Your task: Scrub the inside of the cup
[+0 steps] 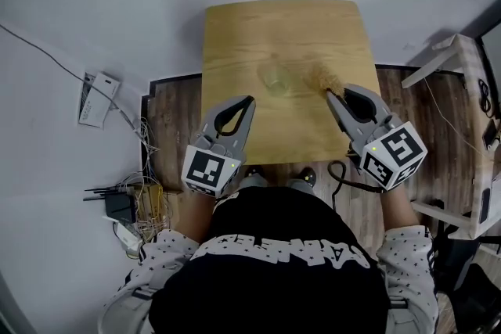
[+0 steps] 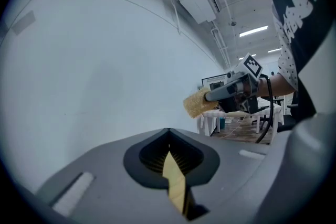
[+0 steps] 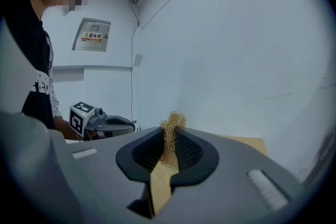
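A clear glass cup (image 1: 275,78) stands upright on the wooden table (image 1: 235,35), near its middle. My left gripper (image 1: 250,99) is shut and empty, its tips just short of the cup on the near left. In the left gripper view its jaws (image 2: 168,131) meet with nothing between them. My right gripper (image 1: 329,94) is shut on a tan fibrous scrubber (image 1: 322,78), held to the right of the cup and apart from it. Scrubber fibres (image 3: 171,124) stick out past the closed jaws in the right gripper view. The scrubber (image 2: 196,103) also shows from the left gripper.
The table stands on a dark wood-pattern floor patch (image 1: 171,117). On the grey floor to the left lie a white box (image 1: 99,98), a router (image 1: 119,205) and tangled cables (image 1: 145,203). A pale wooden rack (image 1: 470,90) stands at the right. White walls fill both gripper views.
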Tool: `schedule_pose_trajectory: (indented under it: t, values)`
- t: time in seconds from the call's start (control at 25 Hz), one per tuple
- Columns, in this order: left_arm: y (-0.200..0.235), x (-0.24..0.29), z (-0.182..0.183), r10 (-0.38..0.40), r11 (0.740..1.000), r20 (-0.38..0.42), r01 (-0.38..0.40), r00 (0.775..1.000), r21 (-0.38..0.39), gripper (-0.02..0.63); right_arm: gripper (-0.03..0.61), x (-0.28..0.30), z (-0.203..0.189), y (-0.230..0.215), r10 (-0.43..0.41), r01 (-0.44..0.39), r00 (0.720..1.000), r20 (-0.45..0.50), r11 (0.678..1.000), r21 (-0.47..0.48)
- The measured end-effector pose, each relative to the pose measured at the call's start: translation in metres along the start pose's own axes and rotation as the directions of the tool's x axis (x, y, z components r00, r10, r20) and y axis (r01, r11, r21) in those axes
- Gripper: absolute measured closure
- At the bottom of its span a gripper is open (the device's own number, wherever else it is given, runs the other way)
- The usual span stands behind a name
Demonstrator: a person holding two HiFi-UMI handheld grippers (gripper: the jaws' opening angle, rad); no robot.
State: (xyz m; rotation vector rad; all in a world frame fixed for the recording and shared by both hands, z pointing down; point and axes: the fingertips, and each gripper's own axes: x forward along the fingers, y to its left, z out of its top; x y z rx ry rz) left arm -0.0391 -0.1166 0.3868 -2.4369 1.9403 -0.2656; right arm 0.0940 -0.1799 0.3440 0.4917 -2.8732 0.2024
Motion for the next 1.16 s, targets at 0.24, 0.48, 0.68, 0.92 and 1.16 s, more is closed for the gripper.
schedule_pose_trajectory:
  t: [0.24,0.48,0.68,0.92,1.16]
  values:
    - [0.004,0.013,0.001,0.025,0.999,-0.012,-0.025,1.000,-0.027,0.612,0.523,0.003,0.004,-0.019,0.017,-0.017,1.000,0.018,1.000,-0.021]
    - [0.008,-0.003,0.006,0.029,1.000,0.012,-0.029,1.000,-0.013,0.612,0.523,0.001,0.008,-0.010,-0.009,0.009,1.000,0.022,1.000,-0.026]
    - [0.008,0.004,0.006,0.036,0.999,0.005,-0.036,0.999,-0.013,0.612,0.522,-0.001,0.007,-0.018,-0.011,0.011,1.000,0.026,1.000,-0.018]
    - [0.005,0.013,0.008,0.030,1.000,-0.001,-0.030,1.000,-0.008,0.612,0.522,-0.002,0.006,-0.029,-0.014,0.015,0.999,0.032,1.000,-0.010]
    - [0.007,0.017,0.007,0.036,0.999,-0.003,-0.036,0.999,-0.012,0.612,0.522,0.003,0.006,-0.034,0.001,-0.001,1.000,0.008,0.999,-0.033]
